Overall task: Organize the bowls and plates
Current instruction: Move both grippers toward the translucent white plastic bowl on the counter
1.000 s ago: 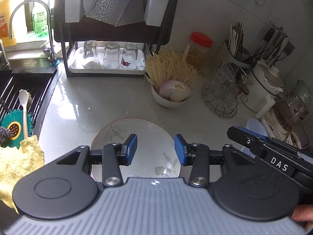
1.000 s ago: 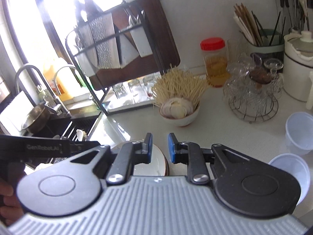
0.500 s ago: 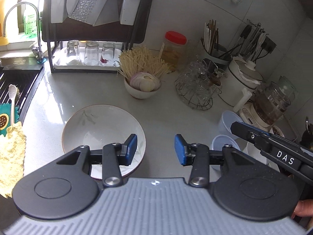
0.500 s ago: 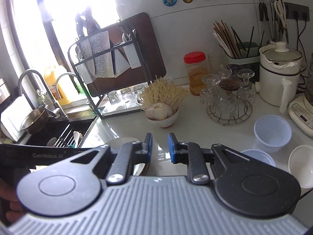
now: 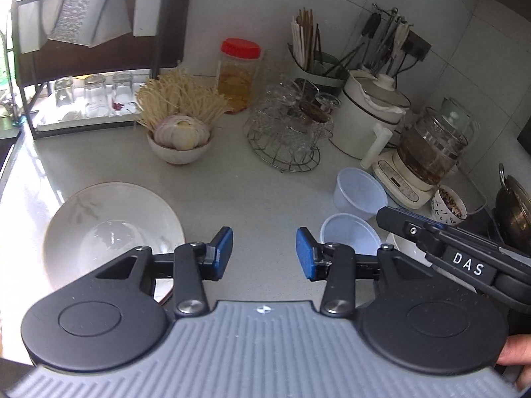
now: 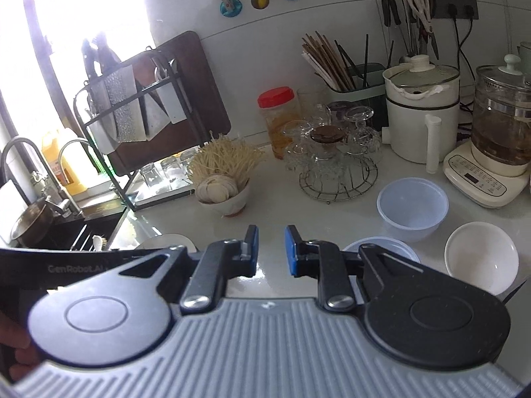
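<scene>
From the left gripper (image 5: 264, 253) we look steeply down at the counter (image 5: 252, 195), close above it. From the right gripper (image 6: 271, 248) we look more level, toward the wall. We share the wire rack (image 5: 283, 142) (image 6: 337, 179) and clear tub (image 5: 360, 192) (image 6: 411, 207).

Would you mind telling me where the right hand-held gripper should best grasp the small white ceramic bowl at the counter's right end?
Probably the near rim of the small white ceramic bowl, from above: it sits upright and empty, its thin wall fits between the fingers, and the plastic bowl crowds its far-left side.
</scene>
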Demonstrator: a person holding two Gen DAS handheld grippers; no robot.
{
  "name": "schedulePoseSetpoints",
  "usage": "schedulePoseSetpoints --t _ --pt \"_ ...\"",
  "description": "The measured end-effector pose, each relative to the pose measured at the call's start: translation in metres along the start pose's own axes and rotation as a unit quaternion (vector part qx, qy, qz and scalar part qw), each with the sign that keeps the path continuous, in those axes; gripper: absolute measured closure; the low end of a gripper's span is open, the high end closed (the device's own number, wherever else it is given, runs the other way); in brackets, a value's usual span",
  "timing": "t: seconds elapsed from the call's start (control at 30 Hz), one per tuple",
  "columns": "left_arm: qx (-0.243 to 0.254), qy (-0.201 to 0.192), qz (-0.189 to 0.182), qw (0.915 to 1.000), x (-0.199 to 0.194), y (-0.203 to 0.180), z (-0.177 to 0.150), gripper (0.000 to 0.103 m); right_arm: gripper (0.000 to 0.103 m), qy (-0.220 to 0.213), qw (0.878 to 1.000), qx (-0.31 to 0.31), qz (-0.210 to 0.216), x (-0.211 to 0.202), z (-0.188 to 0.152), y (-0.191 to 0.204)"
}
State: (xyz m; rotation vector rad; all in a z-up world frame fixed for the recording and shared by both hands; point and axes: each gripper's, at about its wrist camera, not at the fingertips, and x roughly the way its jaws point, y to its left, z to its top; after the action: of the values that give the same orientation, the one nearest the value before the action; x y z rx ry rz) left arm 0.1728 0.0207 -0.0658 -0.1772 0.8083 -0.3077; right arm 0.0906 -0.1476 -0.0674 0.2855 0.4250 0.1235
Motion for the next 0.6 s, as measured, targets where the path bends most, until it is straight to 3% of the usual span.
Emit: schedulePoseSetpoints --t 0.33,0.6 --pt "0.010 0.046 -0.014 0.9988 0.066 -0.019 0.010 0.055 0.082 0.000 0.998 0.037 -0.059 0.005 -0.004 -0.048" --pt "0.039 0.098 -0.023 0.9941 0.103 -0.038 0.013 0.055 0.082 0.029 0.992 0.085 -0.092 0.017 -0.024 -0.078"
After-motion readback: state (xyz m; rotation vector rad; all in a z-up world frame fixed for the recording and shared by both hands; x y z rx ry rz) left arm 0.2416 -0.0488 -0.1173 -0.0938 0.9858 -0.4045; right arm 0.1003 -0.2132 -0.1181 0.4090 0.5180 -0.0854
